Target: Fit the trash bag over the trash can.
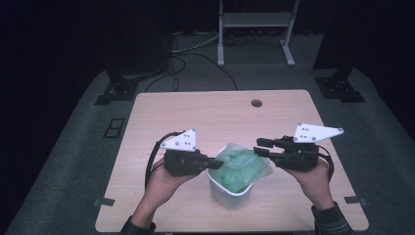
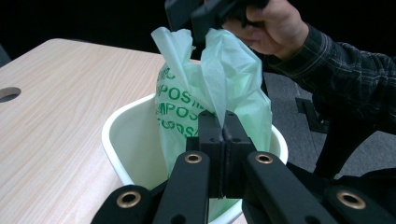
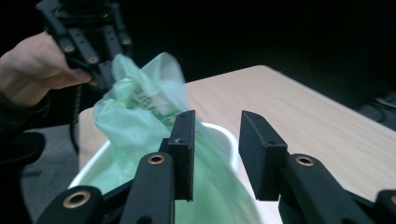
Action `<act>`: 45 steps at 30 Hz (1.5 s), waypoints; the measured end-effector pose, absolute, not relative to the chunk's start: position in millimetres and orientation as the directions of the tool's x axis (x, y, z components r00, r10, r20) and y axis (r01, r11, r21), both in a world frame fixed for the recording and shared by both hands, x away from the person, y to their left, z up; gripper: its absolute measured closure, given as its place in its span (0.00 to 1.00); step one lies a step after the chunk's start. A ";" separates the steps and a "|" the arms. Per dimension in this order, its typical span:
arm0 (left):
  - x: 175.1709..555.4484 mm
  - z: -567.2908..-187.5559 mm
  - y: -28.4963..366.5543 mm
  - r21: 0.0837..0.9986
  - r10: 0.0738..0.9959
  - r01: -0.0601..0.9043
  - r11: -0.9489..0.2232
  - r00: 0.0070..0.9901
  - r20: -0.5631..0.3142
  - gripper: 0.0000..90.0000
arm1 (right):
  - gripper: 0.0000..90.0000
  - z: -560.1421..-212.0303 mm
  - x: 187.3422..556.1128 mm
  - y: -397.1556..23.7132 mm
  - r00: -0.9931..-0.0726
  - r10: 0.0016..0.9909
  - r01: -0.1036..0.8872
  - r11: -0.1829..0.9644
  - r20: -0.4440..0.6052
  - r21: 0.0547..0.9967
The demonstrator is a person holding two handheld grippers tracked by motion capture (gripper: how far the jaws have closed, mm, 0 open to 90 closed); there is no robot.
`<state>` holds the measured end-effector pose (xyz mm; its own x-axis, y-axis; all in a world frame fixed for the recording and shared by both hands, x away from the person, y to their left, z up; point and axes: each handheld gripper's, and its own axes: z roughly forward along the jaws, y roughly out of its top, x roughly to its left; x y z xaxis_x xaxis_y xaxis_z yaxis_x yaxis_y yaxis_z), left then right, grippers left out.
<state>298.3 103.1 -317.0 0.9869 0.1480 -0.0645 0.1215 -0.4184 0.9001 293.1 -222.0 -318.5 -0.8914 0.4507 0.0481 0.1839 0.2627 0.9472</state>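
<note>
**Over the bin: bag halfway into place**

From above, a small white bin (image 1: 230,191) stands near the front edge of the tabletop (image 1: 161,110), with a thin green bag (image 1: 242,166) pushed down into it and bunched up above the rim. The left claw (image 1: 217,163) reaches in from the left and touches the bag at its edge; the right claw (image 1: 258,146) hangs just beside the bag on the other side.

Along the left claw (image 2: 223,126), its jaws are pressed together on a fold of the green film, so it grips the bag. The bag stands tall out of the bin, green lettering on its side, its top near the other claw.

Along the right claw (image 3: 217,140), the jaws stand wide apart with the bag's edge lying between and below them, not pinched. Nothing is held here.

By my reading, the job is to line the bin. The bag is inside, which is done; its mouth is not yet spread and folded over the rim, and that looks to be what is left
</note>
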 end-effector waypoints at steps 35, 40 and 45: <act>340.5 -289.0 123.5 0.943 0.213 0.131 -0.306 0.975 -0.066 0.43 | 1.00 -298.7 294.9 -195.1 -0.894 0.447 0.116 0.330 -0.046 0.937; 353.5 -287.9 111.9 0.939 0.193 0.155 -0.306 0.976 -0.098 0.40 | 1.00 -297.0 293.0 -194.2 -0.895 0.442 0.107 0.331 -0.054 0.938; 362.0 -294.6 96.3 0.925 0.131 0.175 -0.336 0.982 -0.138 0.43 | 1.00 -293.5 289.9 -194.3 -0.896 0.439 0.093 0.330 -0.066 0.939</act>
